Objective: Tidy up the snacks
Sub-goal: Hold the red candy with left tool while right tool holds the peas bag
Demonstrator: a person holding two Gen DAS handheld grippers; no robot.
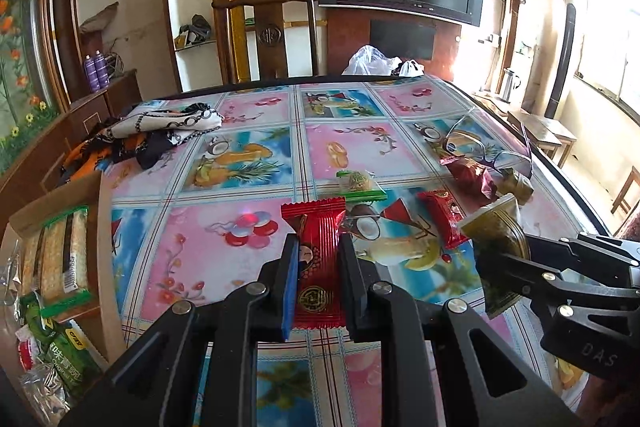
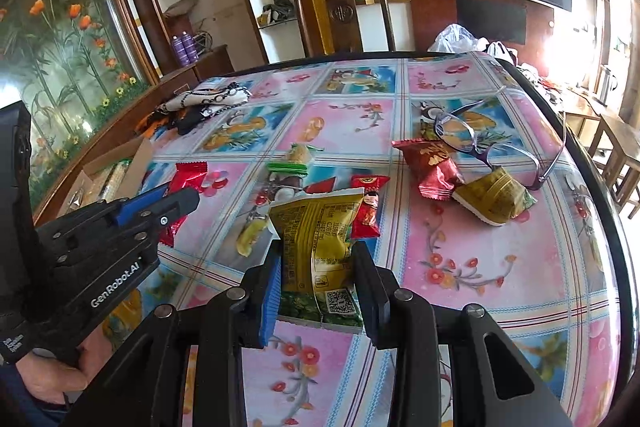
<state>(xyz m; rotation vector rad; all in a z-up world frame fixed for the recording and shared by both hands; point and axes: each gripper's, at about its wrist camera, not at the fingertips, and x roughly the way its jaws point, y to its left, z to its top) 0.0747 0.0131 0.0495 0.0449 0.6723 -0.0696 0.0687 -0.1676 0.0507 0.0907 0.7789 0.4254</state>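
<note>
Left claw [image 1: 318,247] grips a red packet [image 1: 318,267]; right claw [image 2: 316,267] clamps a yellow packet [image 2: 316,235]. Both are above the near counter [image 2: 460,267], with other snacks farther off.

left gripper [image 1: 318,259]: black, blue pad, silver screws | "GenRobot.AI" lettering

I see glossy foil on the red snack packet [image 1: 318,267], shiny plastic film on the yellow-green one [image 2: 320,247], a glossy vinyl tablecloth [image 2: 460,267], and matt cardboard box [image 1: 52,203].
</note>
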